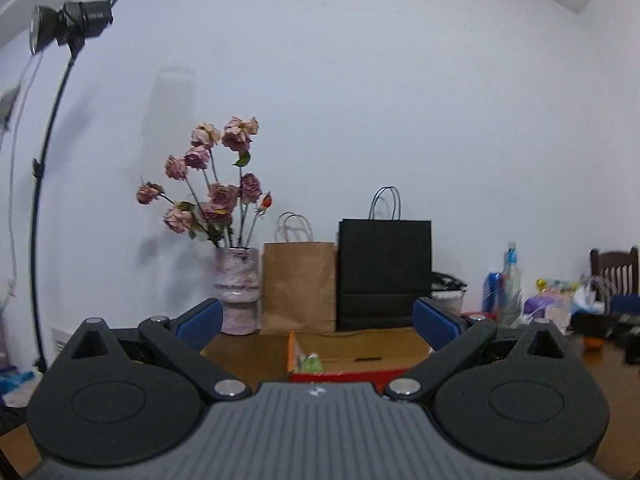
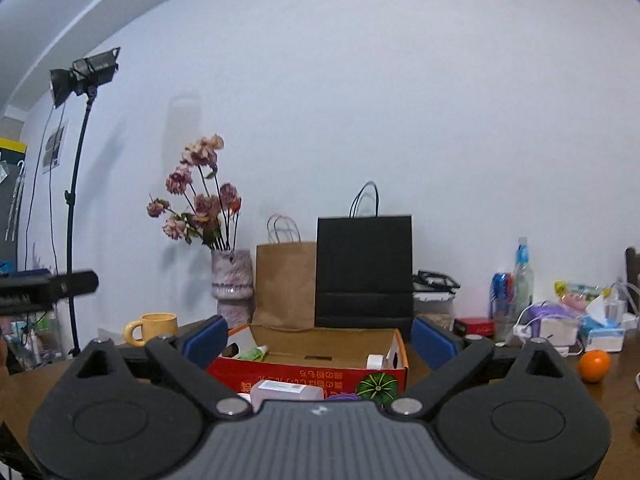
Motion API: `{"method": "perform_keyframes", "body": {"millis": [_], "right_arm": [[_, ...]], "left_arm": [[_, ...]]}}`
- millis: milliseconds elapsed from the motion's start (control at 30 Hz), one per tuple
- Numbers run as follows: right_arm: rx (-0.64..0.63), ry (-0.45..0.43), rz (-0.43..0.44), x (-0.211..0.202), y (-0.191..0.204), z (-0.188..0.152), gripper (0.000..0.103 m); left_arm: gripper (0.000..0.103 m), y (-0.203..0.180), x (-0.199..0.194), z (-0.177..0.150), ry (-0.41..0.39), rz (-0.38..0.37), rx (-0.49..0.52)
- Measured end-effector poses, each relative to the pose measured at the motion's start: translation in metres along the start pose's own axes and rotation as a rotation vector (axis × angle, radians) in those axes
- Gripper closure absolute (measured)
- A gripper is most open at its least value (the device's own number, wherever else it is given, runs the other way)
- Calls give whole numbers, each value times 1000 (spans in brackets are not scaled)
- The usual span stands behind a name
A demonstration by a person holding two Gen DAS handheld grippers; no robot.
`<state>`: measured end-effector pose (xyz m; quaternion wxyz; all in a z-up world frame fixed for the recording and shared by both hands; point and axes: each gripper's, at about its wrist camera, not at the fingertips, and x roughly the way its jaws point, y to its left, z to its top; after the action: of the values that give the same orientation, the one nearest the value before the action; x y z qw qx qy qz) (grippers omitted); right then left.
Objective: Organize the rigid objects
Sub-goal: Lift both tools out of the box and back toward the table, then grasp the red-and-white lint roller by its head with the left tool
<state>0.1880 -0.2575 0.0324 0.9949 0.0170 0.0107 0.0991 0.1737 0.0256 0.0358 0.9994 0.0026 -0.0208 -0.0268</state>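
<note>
My left gripper [image 1: 318, 322] and my right gripper [image 2: 320, 338] both stand with jaws spread wide and nothing between the blue pads. The red cardboard box [image 2: 308, 372] lies just ahead of and below both grippers, open at the top, on the wooden table [image 2: 624, 396]. From the right wrist, the box holds a green-and-white tube [image 2: 253, 354] at its left end and a white roll [image 2: 375, 361] at its right end; a pale pink container [image 2: 286, 393] lies in front of the box, just under my right gripper, partly hidden by it. From the left wrist, only one green item [image 1: 310, 362] shows inside the box [image 1: 352, 374].

Behind the box: two paper bags, one brown bag [image 2: 285, 283], one black bag [image 2: 365, 270]; one vase of dried roses [image 2: 232, 280]. One yellow mug [image 2: 154, 328] stands left of the box, one orange [image 2: 595, 365] well to its right. Bottles and packets [image 2: 520, 280] crowd the far right. One studio lamp [image 2: 86, 74] stands on a stand at left
</note>
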Motion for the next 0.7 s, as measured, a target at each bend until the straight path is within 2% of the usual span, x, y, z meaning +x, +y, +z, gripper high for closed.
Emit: {"method": "perform_keyframes", "body": {"millis": [167,300,400,533,633,700], "right_arm": [[-56,-3,-8,-9,17,-6,2],[-77,6,-10,-16,28,-8,2],[-48,20,-23,-32,34,-15,2],[-42,52,-15,-71,42,-34,1],[-13,93,1,-98,46,-48,1],[-4,115,27,-102,47,-55,1]], "left_arm": [[0,4,-5,-8,37,3,-29],[0,3,-15,-9,45,35,-8],[0,5,-36,-17,36,25,22],[0,13,-76,-32,76,34,31],[0,17,-102,-42,132,-24,10],[0,19,-103,-45,151,-63,18]]}}
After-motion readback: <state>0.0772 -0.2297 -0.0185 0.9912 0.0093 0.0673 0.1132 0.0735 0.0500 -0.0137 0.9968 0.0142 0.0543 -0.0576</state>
